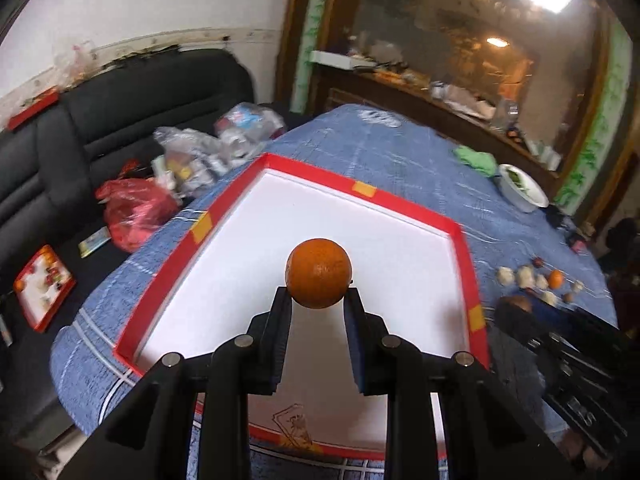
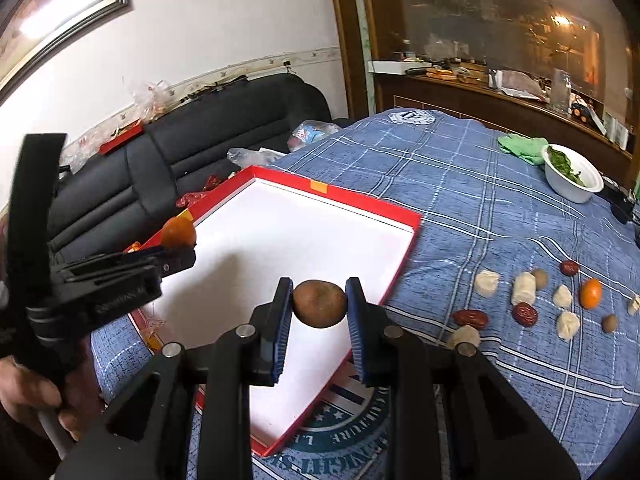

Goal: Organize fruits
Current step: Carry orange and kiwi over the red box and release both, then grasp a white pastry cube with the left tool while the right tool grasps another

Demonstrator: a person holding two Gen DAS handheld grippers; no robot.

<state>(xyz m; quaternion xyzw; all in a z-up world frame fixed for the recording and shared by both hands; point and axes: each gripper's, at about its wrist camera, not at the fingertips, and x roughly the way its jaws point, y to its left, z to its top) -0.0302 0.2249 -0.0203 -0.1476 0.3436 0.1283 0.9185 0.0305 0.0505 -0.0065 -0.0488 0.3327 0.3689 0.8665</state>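
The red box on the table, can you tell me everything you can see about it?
The red box is a wide, shallow tray, seemingly cardboard, with low red walls and a plain white floor. Small orange patches mark its rim. It lies flat on the blue checked tablecloth, near the sofa-side table edge. Nothing lies inside. An orange fruit and a brown fruit hang above it, each pinched in a gripper.

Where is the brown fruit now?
The brown fruit is clamped in the right claw, above the red box's near right corner.
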